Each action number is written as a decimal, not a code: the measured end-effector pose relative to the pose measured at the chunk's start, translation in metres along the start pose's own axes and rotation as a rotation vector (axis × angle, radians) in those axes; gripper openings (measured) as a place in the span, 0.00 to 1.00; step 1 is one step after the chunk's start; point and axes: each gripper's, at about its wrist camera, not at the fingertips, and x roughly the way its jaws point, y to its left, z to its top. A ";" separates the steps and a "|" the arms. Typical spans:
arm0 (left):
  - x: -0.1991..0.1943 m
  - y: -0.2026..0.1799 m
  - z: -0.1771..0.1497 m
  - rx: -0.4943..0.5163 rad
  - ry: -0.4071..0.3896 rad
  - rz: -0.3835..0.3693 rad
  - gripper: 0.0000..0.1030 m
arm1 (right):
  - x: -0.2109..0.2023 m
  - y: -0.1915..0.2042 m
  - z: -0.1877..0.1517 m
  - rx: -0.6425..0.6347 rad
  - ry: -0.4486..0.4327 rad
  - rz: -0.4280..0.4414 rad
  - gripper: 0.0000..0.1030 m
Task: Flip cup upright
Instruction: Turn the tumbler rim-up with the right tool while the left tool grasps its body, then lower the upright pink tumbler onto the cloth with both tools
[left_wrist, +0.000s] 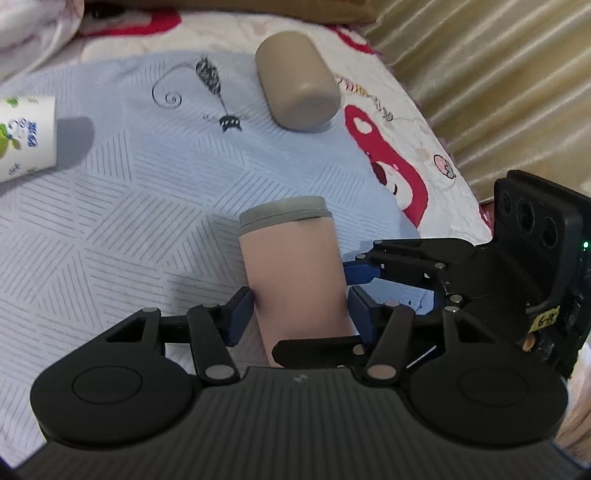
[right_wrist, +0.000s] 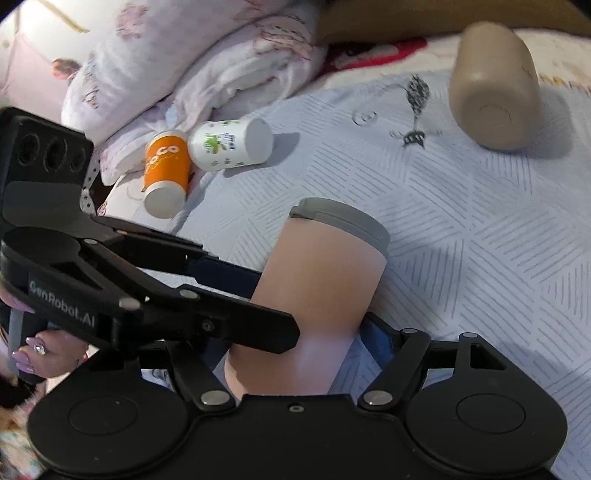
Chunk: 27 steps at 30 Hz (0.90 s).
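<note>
Pink cup (left_wrist: 291, 273) with the grey lid end (left_wrist: 282, 214) sits between both my claws, over the pale blue patterned cloth (left_wrist: 129, 206) on the bed. In the left wrist view, my left claw (left_wrist: 299, 314) has its blue pads (left_wrist: 240, 314) pressed against the cup's sides near the base, so it is clamped on the cup. The right claw (left_wrist: 364, 275) comes in from the right of that view; one blue finger touches the cup's flank, but I cannot tell whether it is actually gripping.

From the right wrist view the cup (right_wrist: 317, 295) leans to the right, lid end (right_wrist: 343, 221) pointing away from me. The left claw (right_wrist: 266, 306) crosses in from the left and meets the cup at mid-body.

A tan cup (left_wrist: 297, 85) lies on its side further back on the cloth, base toward the camera. An orange paper cup (right_wrist: 166, 173) and a white paper cup with green print (right_wrist: 231, 144) lie on their sides just beside each other, near the rumpled white bedding (right_wrist: 184, 66).
</note>
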 end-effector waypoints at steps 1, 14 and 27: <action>-0.003 -0.003 -0.003 0.005 -0.015 0.009 0.53 | -0.002 0.002 -0.002 -0.016 -0.009 0.000 0.76; -0.054 -0.051 -0.044 0.255 -0.301 0.222 0.53 | -0.022 0.072 -0.027 -0.497 -0.274 -0.190 0.75; -0.067 -0.018 -0.036 0.228 -0.403 0.283 0.52 | 0.007 0.092 -0.002 -0.724 -0.421 -0.272 0.67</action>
